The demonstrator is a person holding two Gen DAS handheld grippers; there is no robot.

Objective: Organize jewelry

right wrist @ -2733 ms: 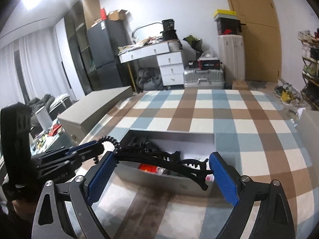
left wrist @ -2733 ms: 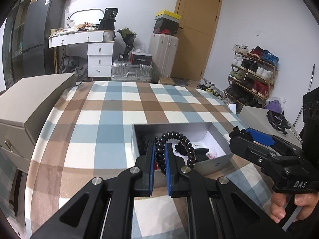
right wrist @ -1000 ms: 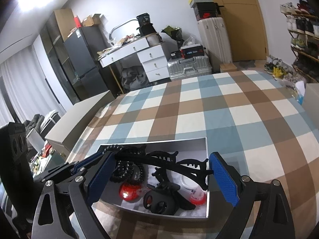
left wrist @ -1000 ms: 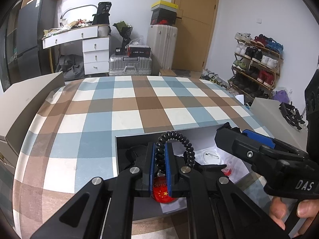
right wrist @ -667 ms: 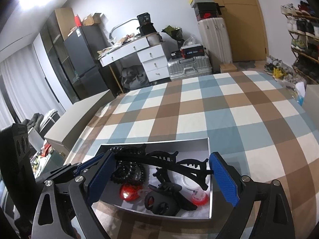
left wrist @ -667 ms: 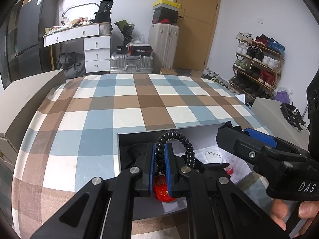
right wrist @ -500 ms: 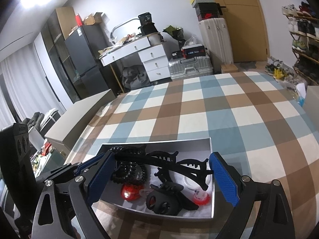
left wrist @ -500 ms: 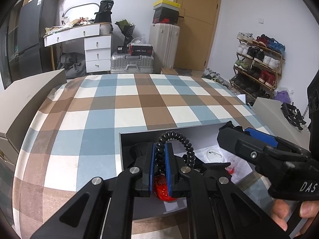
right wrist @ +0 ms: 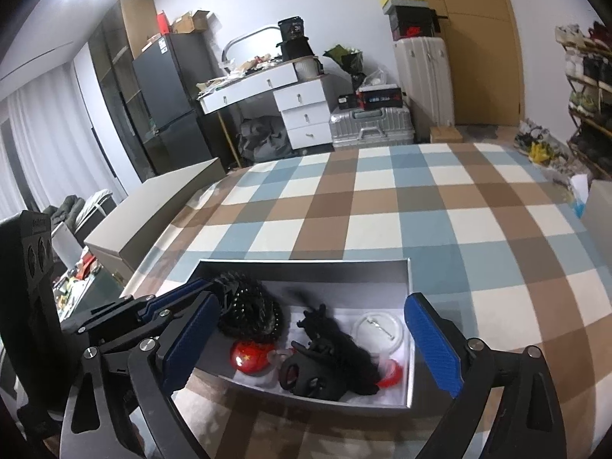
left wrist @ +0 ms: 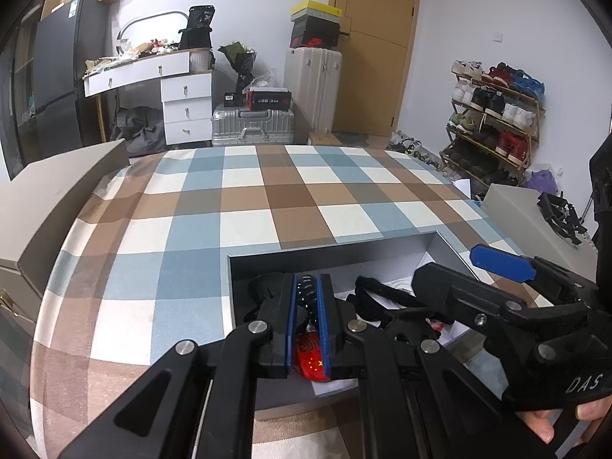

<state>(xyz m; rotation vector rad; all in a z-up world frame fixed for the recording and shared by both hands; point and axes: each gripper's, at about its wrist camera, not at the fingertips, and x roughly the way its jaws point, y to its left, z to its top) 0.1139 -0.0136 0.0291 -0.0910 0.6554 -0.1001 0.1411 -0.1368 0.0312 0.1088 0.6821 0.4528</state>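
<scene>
Black coils of a spiral hair tie (left wrist: pixel 307 291) sit between the blue pads of the left tool (left wrist: pixel 308 325), low inside the grey box (right wrist: pixel 407 264). That tool's jaws are just starting to open, the tie still between them, so the release looks under way rather than finished. The right tool (right wrist: pixel 306 348) hangs over the box with its pads wide apart and nothing between them.

Most of the sorting seems done: in the box lie a pile of black beads (right wrist: pixel 250 315), a black claw clip (right wrist: pixel 329 359), a red round badge (right wrist: pixel 250 357), a white round pin (right wrist: pixel 378 329) and a small red piece (right wrist: pixel 388 373). The checked tablecloth (right wrist: pixel 382 206) on the surface around the box shows no loose pieces, so little appears left beyond letting go of the tie.

Compared with half a second ago, the tie's loop no longer stands up above the left tool's fingertips; it has sunk down between them. The long black hairband that spanned the right tool's open pads is gone from there, and the box contents are now in plain view.
</scene>
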